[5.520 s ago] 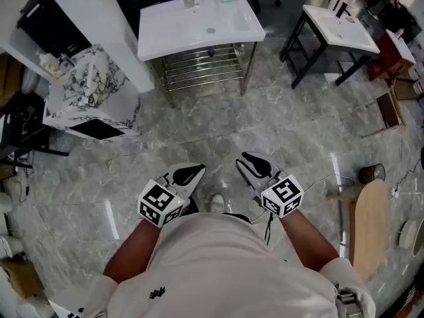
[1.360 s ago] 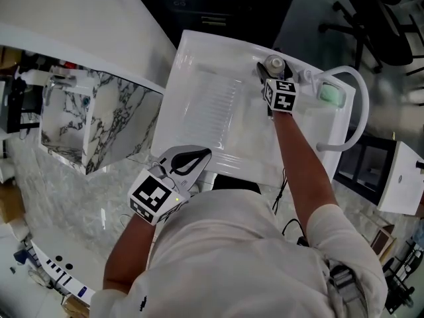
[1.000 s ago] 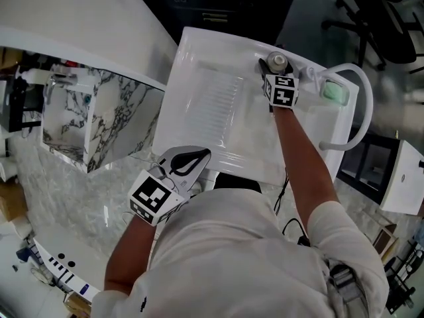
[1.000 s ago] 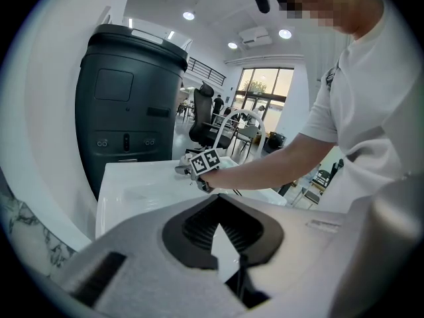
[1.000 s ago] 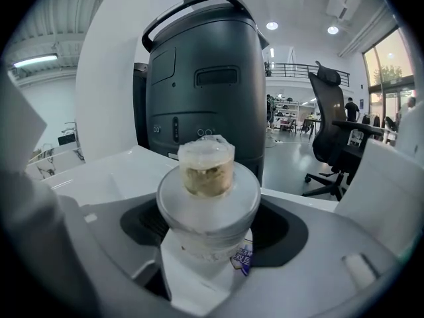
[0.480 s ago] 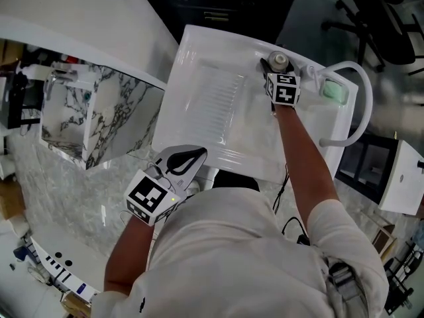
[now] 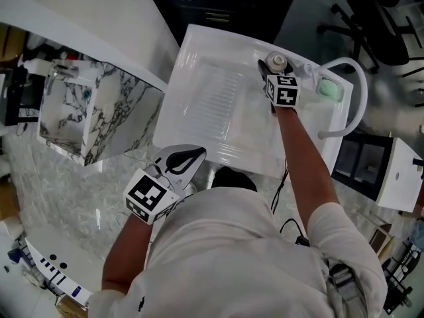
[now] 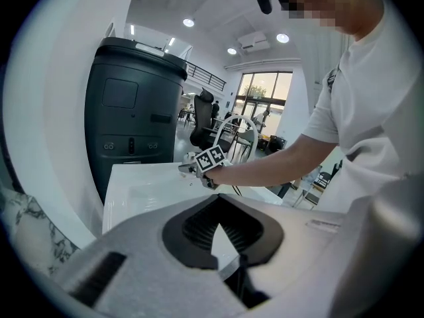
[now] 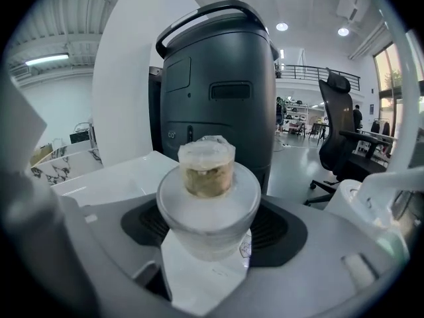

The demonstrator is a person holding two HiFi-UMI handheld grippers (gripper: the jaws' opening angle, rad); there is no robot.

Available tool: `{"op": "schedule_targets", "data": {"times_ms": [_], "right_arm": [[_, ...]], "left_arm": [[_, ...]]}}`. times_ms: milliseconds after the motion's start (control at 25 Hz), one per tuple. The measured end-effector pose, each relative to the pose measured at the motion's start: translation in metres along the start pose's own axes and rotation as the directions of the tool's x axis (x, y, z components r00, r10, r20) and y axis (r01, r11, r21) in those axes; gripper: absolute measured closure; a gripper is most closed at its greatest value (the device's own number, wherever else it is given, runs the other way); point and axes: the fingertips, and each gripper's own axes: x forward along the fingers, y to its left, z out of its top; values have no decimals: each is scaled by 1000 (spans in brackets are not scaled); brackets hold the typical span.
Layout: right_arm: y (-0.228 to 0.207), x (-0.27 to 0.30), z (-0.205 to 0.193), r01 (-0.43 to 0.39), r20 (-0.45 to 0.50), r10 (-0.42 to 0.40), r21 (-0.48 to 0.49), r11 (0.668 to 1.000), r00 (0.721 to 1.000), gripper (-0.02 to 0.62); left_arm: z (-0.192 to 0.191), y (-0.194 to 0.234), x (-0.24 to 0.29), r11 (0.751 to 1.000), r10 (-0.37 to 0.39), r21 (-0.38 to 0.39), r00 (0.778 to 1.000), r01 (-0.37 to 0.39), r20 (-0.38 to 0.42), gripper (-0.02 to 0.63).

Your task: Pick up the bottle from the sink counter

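Jaws of my right tool (image 7: 271,70) clamp a squat frosted bottle (image 9: 208,201), seemingly above the white tabletop (image 7: 212,101); left tool (image 8: 218,207) closed, empty.

Count: 2 grippers, left gripper (image 7: 187,159) & right gripper (image 7: 270,70), w/ 2 marker cubes (image 7: 283,91), 1 per gripper. 1 bottle (image 7: 276,62), btwn the right jaws. 1 white sink counter (image 7: 212,105), under & ahead of both sets of jaws. 1 green pad (image 7: 329,89), just right of the right jaws. 1 curved white pipe (image 7: 362,101), further right of them. 1 big dark grey unit (image 9: 215,91), straight ahead of the right jaws, past the counter. 1 marble-pattern box (image 7: 99,111), left of the left jaws. 1 office chair (image 9: 338,131) for sure, ahead-right of the right jaws; others far off, too small to count. 1 person (image 7: 245,257), 2 arms showing.
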Motion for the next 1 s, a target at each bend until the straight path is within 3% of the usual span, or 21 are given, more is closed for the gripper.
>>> {"op": "schedule_targets", "data": {"times_ms": [1000], "right_arm": [[105, -169, 59, -107, 41, 108, -27, 994, 993, 247]], "left_arm": [[-47, -52, -100, 995, -87, 63, 994, 84, 63, 600]]}}
